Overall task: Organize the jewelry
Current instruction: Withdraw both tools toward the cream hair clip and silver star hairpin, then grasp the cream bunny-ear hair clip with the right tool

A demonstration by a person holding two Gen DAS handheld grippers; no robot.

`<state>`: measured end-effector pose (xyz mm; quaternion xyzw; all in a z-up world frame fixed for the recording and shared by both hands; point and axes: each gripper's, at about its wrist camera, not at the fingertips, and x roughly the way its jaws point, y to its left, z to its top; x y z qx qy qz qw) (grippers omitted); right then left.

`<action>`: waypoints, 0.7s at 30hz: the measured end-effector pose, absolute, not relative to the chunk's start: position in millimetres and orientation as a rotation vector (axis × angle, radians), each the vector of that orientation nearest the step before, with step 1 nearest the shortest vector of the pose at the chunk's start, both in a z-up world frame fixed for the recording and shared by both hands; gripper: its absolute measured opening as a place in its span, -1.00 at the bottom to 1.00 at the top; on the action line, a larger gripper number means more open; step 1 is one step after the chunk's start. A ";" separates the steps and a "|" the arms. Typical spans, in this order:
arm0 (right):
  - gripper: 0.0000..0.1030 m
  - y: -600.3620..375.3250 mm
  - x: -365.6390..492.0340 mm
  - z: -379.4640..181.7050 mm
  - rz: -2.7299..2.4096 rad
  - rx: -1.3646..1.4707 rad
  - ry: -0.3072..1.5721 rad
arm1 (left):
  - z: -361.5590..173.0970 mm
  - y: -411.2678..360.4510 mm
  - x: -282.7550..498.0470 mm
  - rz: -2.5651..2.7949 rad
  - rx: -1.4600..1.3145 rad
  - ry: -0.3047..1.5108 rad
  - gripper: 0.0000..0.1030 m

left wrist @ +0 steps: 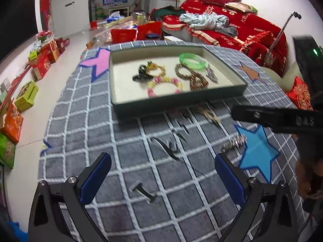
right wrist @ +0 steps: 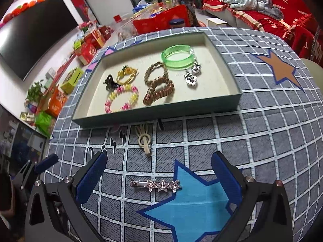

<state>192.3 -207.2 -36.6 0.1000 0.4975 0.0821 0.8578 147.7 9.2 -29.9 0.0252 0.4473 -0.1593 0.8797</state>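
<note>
A shallow green tray [right wrist: 159, 112] with a cream floor sits on the checked cloth and holds several pieces: a green bangle [right wrist: 177, 57], gold chain bracelets [right wrist: 158, 89], a pink and yellow bead bracelet [right wrist: 121, 100], a black clip [right wrist: 111, 83] and a silver piece [right wrist: 191, 74]. The tray shows in the left wrist view too [left wrist: 171, 103]. A silver star hair clip [right wrist: 156, 185] lies on the cloth between the open fingers of my right gripper [right wrist: 159, 169]. A beige clip [right wrist: 143, 140] lies in front of the tray. My left gripper [left wrist: 161, 171] is open and empty above the cloth.
The cloth carries a blue star patch [right wrist: 193, 203], a brown star [right wrist: 279, 68] and a pink star [left wrist: 101, 62]. A red sofa [left wrist: 232, 20] stands behind. Gift boxes [left wrist: 46, 58] line the floor at left. The right gripper's body [left wrist: 282, 119] reaches in from the right.
</note>
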 end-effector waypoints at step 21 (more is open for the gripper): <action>-0.59 -164.0 211.2 -57.6 0.269 -0.052 1.091 | -42.2 -30.5 135.2 -0.428 0.083 0.961 1.00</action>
